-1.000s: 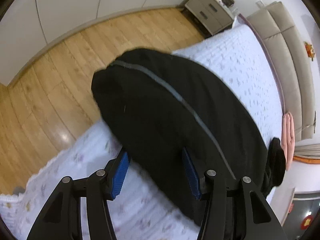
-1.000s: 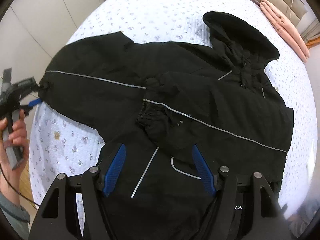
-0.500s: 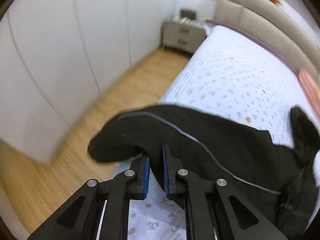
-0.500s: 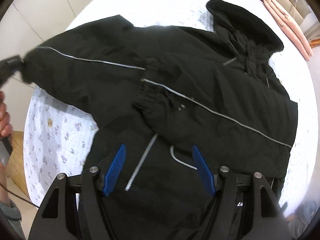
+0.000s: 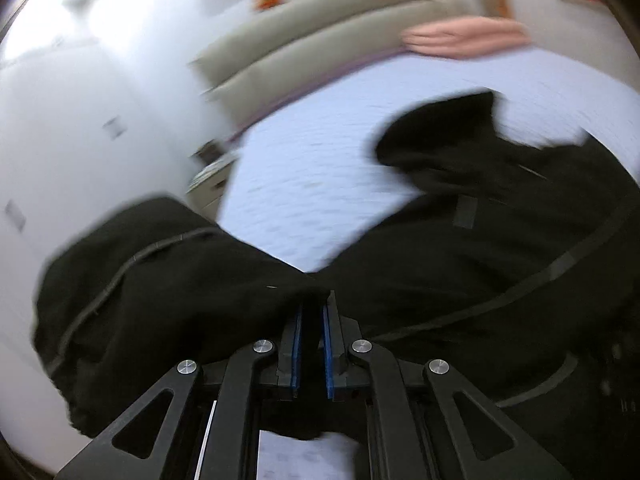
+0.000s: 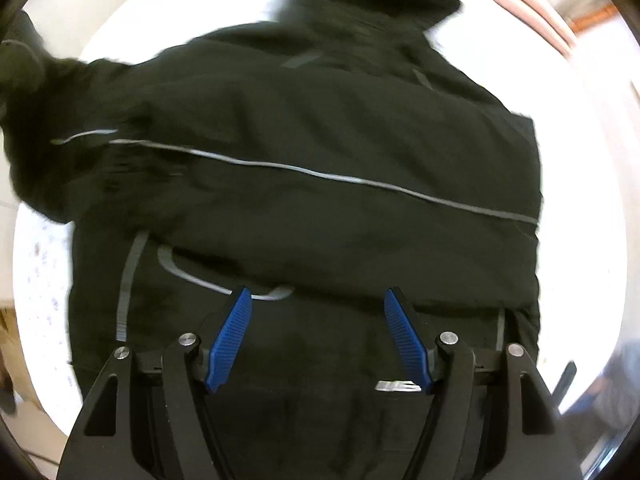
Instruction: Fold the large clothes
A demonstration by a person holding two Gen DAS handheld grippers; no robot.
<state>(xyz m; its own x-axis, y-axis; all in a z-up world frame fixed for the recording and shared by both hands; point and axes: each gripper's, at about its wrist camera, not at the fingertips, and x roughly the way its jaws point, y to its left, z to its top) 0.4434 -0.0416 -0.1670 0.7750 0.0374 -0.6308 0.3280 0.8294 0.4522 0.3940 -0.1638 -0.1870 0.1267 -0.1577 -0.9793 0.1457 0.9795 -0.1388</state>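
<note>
A bed (image 5: 320, 184) with a pale quilted cover fills the blurred room, a beige headboard (image 5: 320, 36) behind it. A black jacket (image 6: 320, 152) lies spread across it. The left gripper (image 5: 313, 320) has its blue fingers (image 5: 297, 344) pinched on the jacket's sleeve (image 5: 160, 280); the right gripper (image 6: 316, 336) hovers over the hem, fingers (image 6: 230, 344) spread wide.
</note>
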